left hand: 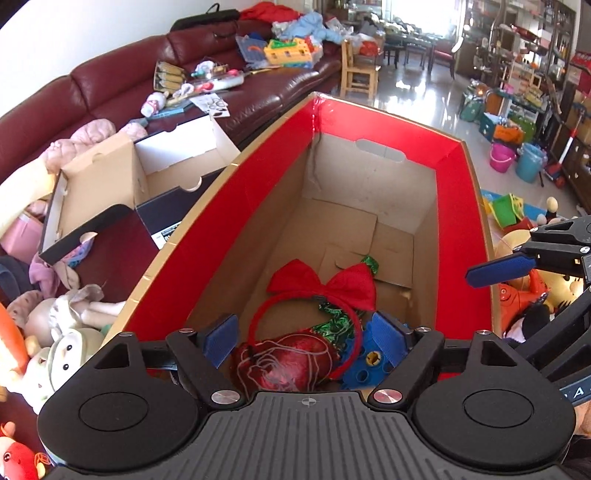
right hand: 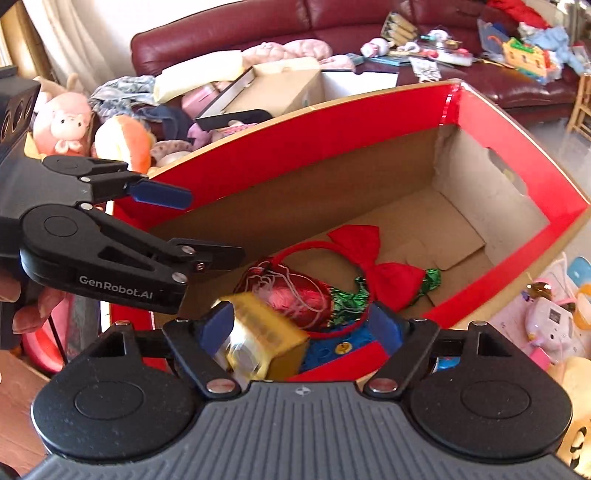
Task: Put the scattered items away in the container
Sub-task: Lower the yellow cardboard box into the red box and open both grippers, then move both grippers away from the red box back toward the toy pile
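Note:
A big cardboard box with a red inner rim [left hand: 258, 206] [right hand: 295, 144] fills both views. On its floor lie a red bow headband [left hand: 332, 284] [right hand: 369, 251], a shiny red pouch with green trim [left hand: 291, 365] [right hand: 295, 299] and a blue plastic toy [left hand: 365, 365] [right hand: 332, 343]. My left gripper [left hand: 304, 339] [right hand: 195, 225] hangs open over the pouch with nothing between its pads. My right gripper [right hand: 301, 325] is open over the box's near edge; a blurred gold box [right hand: 266, 339] sits loose between its pads, close to the left one. The right gripper's blue pad [left hand: 498, 269] shows at the box's right rim.
A smaller open shoebox [left hand: 110, 184] [right hand: 280, 88] stands left of the big box. Plush toys [left hand: 55, 332] [right hand: 66, 122] pile up beside it. A dark red sofa [left hand: 110, 85] [right hand: 332, 22] strewn with toys runs behind. More toys and buckets [left hand: 517, 158] lie on the floor at the right.

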The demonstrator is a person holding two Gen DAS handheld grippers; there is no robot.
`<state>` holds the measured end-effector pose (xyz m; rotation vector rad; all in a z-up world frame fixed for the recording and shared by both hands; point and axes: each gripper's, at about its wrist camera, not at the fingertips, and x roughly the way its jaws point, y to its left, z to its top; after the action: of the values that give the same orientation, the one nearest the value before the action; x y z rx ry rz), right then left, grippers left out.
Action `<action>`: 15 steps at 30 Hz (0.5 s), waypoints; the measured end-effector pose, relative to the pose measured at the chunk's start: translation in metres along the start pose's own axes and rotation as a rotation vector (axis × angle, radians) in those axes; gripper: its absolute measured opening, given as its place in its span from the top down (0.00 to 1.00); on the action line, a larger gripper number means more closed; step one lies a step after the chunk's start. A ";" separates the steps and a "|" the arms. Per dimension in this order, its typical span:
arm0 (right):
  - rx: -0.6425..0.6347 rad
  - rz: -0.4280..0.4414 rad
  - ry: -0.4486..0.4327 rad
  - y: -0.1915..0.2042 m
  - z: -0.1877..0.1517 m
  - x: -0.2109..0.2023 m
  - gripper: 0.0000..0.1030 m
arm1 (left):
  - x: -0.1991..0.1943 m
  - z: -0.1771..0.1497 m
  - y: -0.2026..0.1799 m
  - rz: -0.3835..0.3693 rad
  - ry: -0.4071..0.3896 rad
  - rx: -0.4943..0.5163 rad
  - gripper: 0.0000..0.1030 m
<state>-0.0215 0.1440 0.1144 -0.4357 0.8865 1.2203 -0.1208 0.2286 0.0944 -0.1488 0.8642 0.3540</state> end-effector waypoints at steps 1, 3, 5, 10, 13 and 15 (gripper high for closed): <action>0.007 -0.004 -0.003 -0.002 -0.001 -0.001 0.19 | 0.001 0.000 -0.001 -0.001 0.001 0.001 0.14; 0.019 -0.013 -0.009 -0.006 -0.004 -0.001 0.19 | 0.003 0.000 -0.004 -0.003 0.005 0.002 0.14; 0.030 -0.020 -0.014 -0.009 -0.006 -0.002 0.19 | 0.004 0.000 -0.006 -0.006 0.008 0.003 0.14; 0.044 -0.024 -0.014 -0.013 -0.010 -0.001 0.19 | 0.012 0.001 -0.009 -0.008 0.020 0.016 0.14; 0.041 -0.023 -0.018 -0.013 -0.012 -0.002 0.18 | 0.015 0.000 -0.013 -0.008 0.028 0.022 0.13; 0.041 -0.021 -0.020 -0.013 -0.012 -0.003 0.18 | 0.018 -0.001 -0.014 -0.009 0.034 0.026 0.12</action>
<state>-0.0134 0.1296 0.1072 -0.3983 0.8858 1.1834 -0.1058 0.2194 0.0801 -0.1347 0.9014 0.3328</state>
